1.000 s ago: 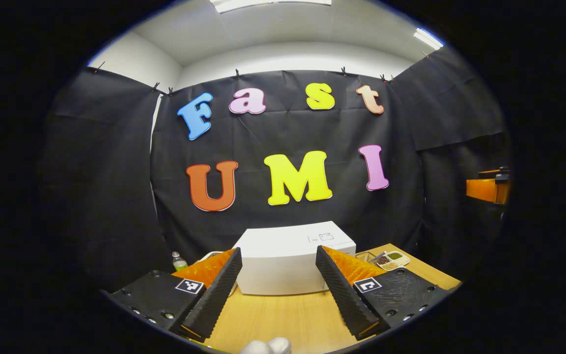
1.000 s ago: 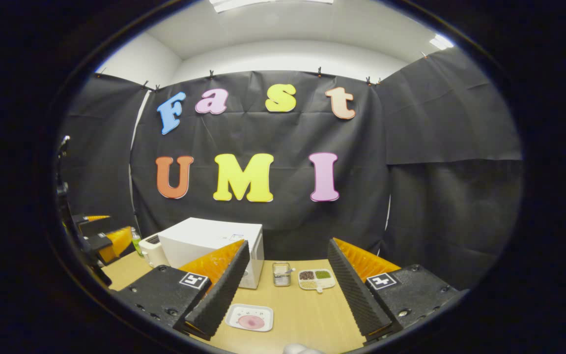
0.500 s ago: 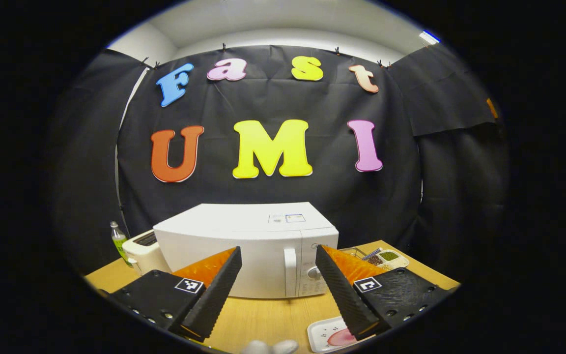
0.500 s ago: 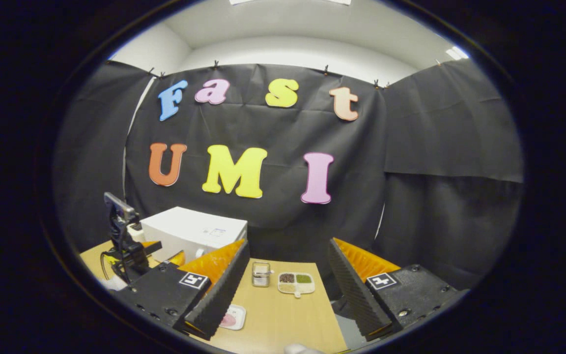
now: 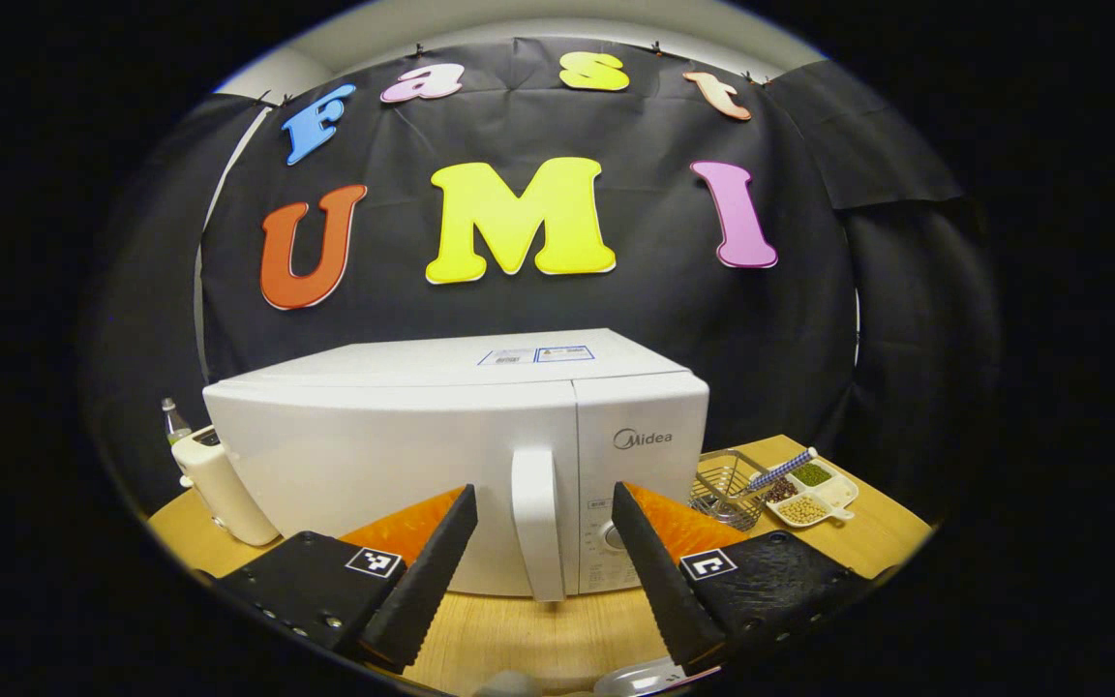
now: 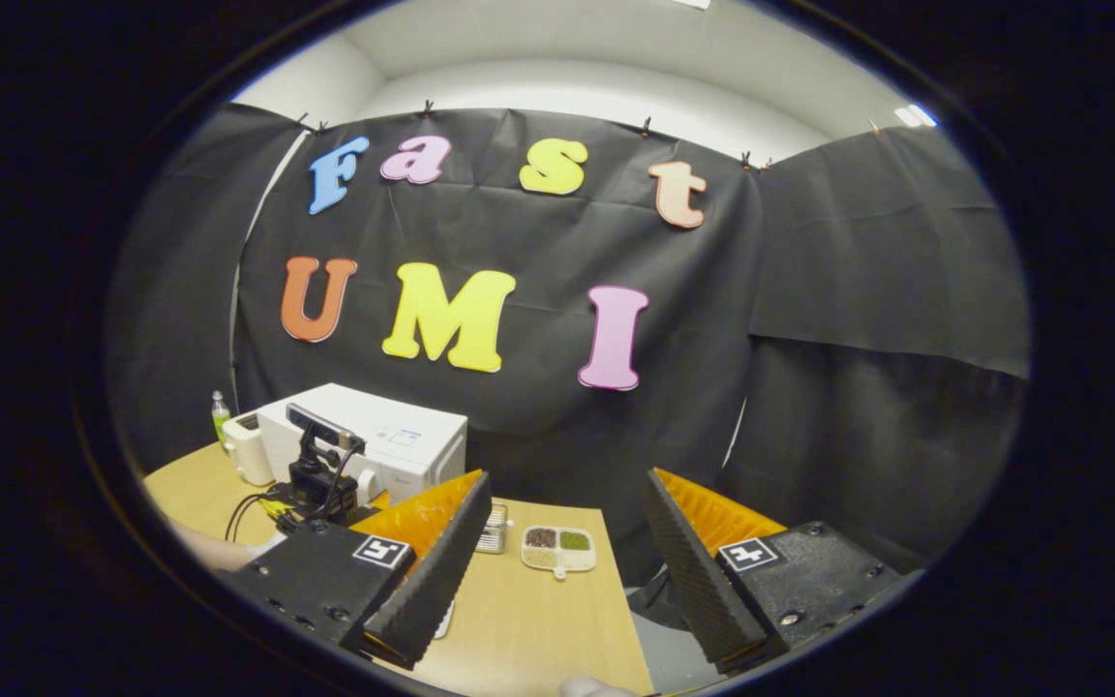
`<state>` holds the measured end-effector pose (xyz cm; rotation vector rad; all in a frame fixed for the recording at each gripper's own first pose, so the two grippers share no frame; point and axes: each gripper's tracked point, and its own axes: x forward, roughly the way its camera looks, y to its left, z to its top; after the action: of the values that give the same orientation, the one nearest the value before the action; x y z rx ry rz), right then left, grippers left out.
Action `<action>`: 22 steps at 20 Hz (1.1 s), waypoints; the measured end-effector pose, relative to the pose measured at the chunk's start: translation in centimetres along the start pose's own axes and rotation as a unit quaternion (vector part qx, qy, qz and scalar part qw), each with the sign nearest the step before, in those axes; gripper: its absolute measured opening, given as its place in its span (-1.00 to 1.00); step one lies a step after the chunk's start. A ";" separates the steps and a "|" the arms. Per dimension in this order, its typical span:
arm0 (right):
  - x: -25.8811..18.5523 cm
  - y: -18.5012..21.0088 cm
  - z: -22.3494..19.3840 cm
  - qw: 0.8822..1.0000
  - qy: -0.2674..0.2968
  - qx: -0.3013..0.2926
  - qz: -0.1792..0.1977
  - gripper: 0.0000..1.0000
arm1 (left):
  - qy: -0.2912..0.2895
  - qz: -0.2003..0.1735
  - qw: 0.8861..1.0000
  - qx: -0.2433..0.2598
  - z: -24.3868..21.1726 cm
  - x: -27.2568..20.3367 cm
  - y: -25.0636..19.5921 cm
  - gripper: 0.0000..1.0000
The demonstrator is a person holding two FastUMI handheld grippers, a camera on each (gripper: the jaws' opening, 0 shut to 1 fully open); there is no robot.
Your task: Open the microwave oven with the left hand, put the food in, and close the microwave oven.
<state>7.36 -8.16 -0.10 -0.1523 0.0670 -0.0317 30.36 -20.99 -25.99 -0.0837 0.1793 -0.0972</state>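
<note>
The white microwave (image 5: 403, 455) stands on the wooden table (image 5: 519, 634) with its door shut. Its upright handle (image 5: 536, 528) is close ahead, in line with the gap of my left gripper (image 5: 542, 489), whose fingers are spread open and do not touch it. A sliver of the white food plate (image 5: 637, 680) shows at the bottom edge. In the right gripper view the microwave (image 6: 393, 440) is far off to the left, with the left gripper (image 6: 320, 484) and a forearm (image 6: 214, 552) in front of it. My right gripper (image 6: 565, 476) is open and empty above the table.
A white toaster (image 5: 219, 484) and a small bottle (image 5: 170, 414) stand left of the microwave. To its right are a wire basket (image 5: 724, 484) and a divided dish of beans (image 5: 809, 492). The table's right edge (image 6: 630, 620) lies under the right gripper.
The left gripper has moved in close to the microwave, bringing the handle in line with its open fingers. The right gripper has swung right, and the plate has slipped behind its left finger.
</note>
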 end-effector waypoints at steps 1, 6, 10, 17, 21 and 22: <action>0.0 -0.2 -0.1 1.000 0.001 -0.001 -0.002 1.00 | 0.007 0.002 1.000 -0.005 -0.5 0.6 0.2 0.71; 0.4 -0.7 -0.8 1.000 0.010 0.003 -0.011 1.00 | 0.020 -0.004 1.000 0.002 -1.8 1.2 0.0 0.03; 0.2 -0.3 -0.7 1.000 0.012 0.002 -0.010 1.00 | 0.018 -0.004 1.000 -0.001 -2.0 1.4 0.0 -0.58; -0.3 1.1 -0.1 1.000 0.003 -0.003 0.000 1.00 | 0.032 -0.029 0.999 0.003 -2.1 0.6 0.0 -0.75; -0.8 1.6 0.2 1.000 -0.001 -0.004 0.001 1.00 | 0.043 -0.037 0.998 -0.002 -2.3 0.4 -0.1 -0.74; -0.9 1.7 0.3 1.000 -0.002 -0.002 0.001 1.00 | 0.048 -0.039 0.998 -0.003 -2.3 0.1 -0.1 -0.75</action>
<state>6.53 -6.42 -0.01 -0.1559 0.0623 -0.0296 30.06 -21.25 -28.31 -0.0930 0.2721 -0.1786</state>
